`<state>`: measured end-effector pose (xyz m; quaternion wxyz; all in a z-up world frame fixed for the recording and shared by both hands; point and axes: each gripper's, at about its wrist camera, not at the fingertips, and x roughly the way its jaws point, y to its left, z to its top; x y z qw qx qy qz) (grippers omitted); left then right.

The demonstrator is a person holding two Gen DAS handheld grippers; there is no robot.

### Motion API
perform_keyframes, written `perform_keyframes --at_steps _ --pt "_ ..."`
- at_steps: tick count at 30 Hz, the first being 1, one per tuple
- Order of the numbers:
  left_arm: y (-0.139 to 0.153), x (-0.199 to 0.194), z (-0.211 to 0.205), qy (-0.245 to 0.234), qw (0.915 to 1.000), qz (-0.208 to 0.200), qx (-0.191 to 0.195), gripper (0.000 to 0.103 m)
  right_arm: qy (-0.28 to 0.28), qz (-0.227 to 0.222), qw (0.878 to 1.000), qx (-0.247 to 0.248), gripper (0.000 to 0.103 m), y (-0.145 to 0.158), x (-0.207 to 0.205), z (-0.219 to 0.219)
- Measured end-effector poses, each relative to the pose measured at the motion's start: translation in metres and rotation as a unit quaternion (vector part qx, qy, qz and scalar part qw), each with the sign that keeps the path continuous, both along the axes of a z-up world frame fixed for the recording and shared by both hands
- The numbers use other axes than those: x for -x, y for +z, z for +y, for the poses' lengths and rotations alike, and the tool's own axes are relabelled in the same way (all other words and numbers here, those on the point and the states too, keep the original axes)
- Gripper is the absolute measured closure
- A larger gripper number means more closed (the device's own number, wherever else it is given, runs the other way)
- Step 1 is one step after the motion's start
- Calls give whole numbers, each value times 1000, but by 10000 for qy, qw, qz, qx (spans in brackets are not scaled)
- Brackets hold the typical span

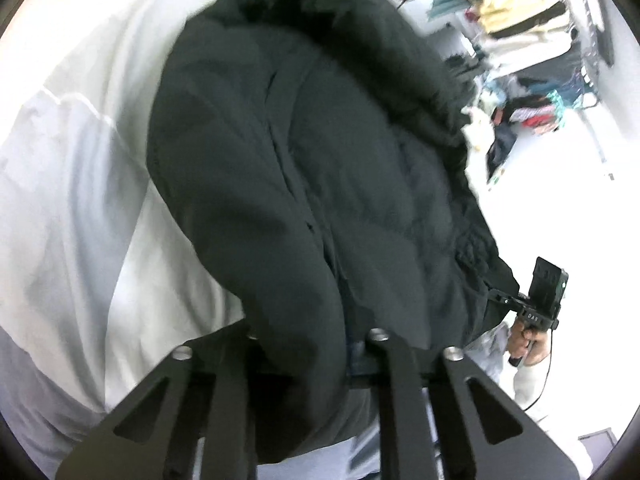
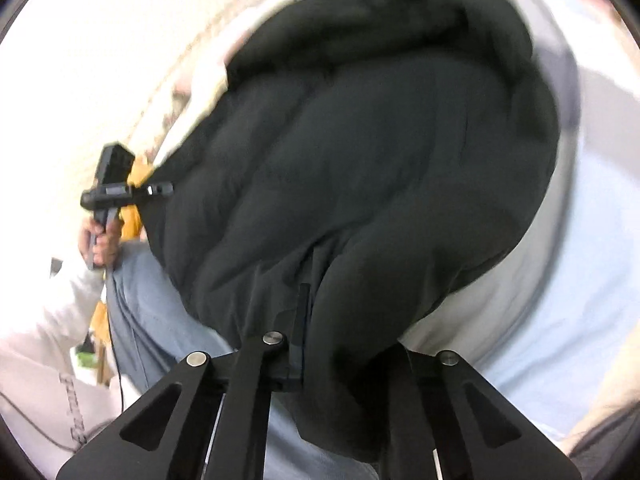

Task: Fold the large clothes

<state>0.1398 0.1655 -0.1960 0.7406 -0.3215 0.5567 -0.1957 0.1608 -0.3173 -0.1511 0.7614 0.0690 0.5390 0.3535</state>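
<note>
Because the black padded jacket (image 1: 320, 168) is thick and puffy, with a fuzzy trim along one edge, it looks bulky and fairly heavy for cloth, soft all through, and likely to sag and spring back instead of holding a crease. It hangs between the two tools over a white sheet (image 1: 72, 184), spread wide and bulging toward both cameras. The left gripper (image 1: 316, 360) has a fat roll of the jacket's edge bunched between its fingers, closed down onto it as far as the padding allows. The right gripper (image 2: 340, 360) likewise pinches a thick fold of the hem, though its fingertips are buried in cloth and cannot be seen. In each wrist view the other tool shows far off at the jacket's opposite corner, held in a hand (image 1: 528, 344). A firm hold on seams or hem corners seems safest, since the smooth shell may slip.
</note>
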Motion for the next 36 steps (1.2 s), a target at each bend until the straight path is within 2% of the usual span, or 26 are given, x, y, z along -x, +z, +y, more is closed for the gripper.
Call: perform_keyframes --at_steps 6,11,15,21,30,36 --pt "81 17 7 132 9956 -913 161 95 -393 -911 9950 -130 97 63 7 1" --pt "120 47 21 329 9891 -1402 321 97 -753 -1123 9902 -342 98 79 31 -11" --pt "119 68 17 357 9889 -1391 388 97 -1041 -1259 9846 -617 98 93 66 -33" --pt "127 122 18 573 9892 -1232 555 97 -1334 -1277 9775 -1018 98 111 116 -41" --pt "161 165 15 410 9928 -1123 13 97 -1629 -1330 9693 -1274 98 130 182 -54" --pt "176 183 17 523 9906 -1265 68 97 -1981 -1462 9579 -1476 98 148 201 -66"
